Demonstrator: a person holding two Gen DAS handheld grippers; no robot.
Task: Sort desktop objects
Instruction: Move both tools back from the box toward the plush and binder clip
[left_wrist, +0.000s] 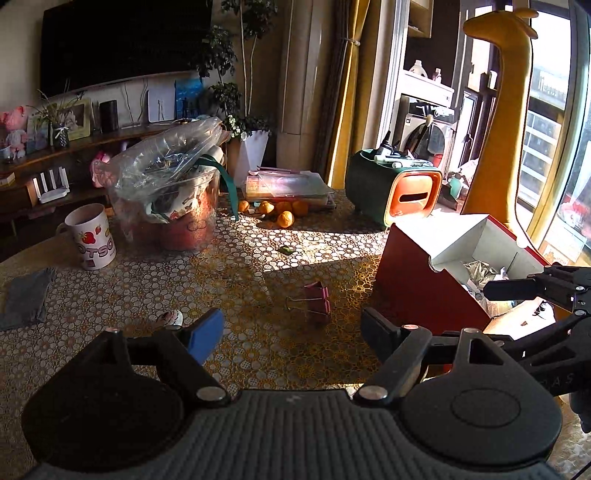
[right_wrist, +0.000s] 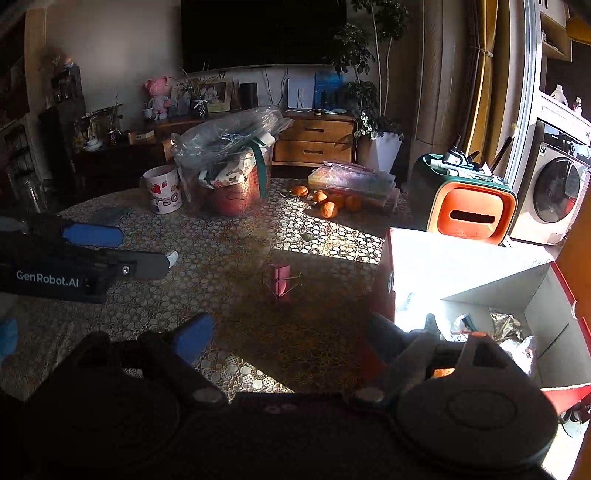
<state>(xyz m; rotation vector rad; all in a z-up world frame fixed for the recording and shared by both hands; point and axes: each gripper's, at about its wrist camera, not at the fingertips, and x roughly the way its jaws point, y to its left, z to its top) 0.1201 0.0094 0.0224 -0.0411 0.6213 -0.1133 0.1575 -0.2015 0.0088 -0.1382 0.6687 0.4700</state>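
The left gripper (left_wrist: 291, 334) and the right gripper (right_wrist: 291, 338) are hovering side by side, tilting downward, jaws spread wide and empty.

Hard sunlight from the right, deep shade elsewhere
Low sun through the tall glass window (left_wrist: 546, 122) throws bright patches across the circle-patterned tabletop (left_wrist: 258, 258) and blows out the white inside of the red cardboard box (right_wrist: 461, 273); the right wrist view is darker, hazy mid-frame, and both bend at the edges
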